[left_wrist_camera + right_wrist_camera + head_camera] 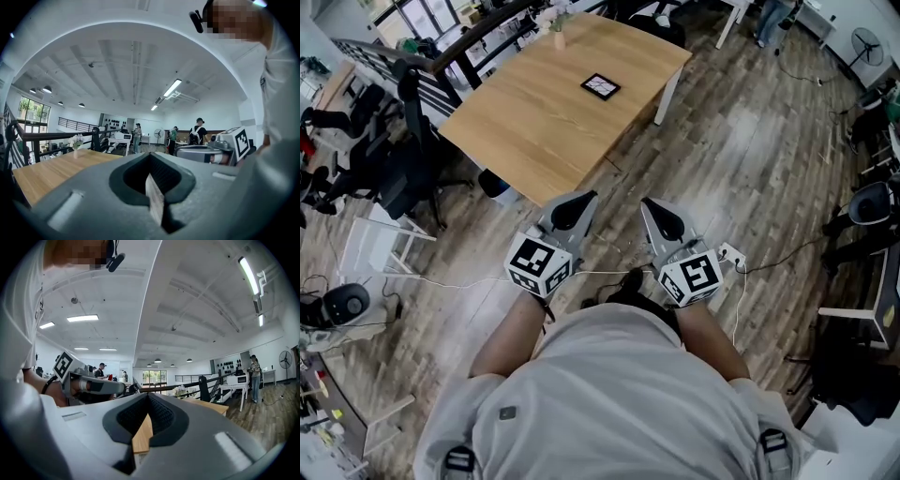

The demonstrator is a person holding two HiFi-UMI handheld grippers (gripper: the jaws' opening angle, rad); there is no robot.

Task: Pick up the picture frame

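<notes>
The picture frame (pixel 600 86), small, dark-rimmed with a pale picture, lies flat on the far right part of the light wooden table (pixel 534 122). My left gripper (pixel 575 208) and right gripper (pixel 659 216) are held side by side in front of the person's body, over the floor and short of the table's near corner. Both point toward the table. Each has its jaws shut with nothing between them, as the left gripper (pixel 150 163) and right gripper (pixel 149 401) show in their own views. The frame does not appear in either gripper view.
A small vase of white flowers (pixel 556 28) stands at the table's far edge. A black office chair (pixel 403 178) and a white rack (pixel 380 246) stand left of the table. Cables (pixel 450 283) run across the wooden floor. Other people (pixel 197 131) stand far off.
</notes>
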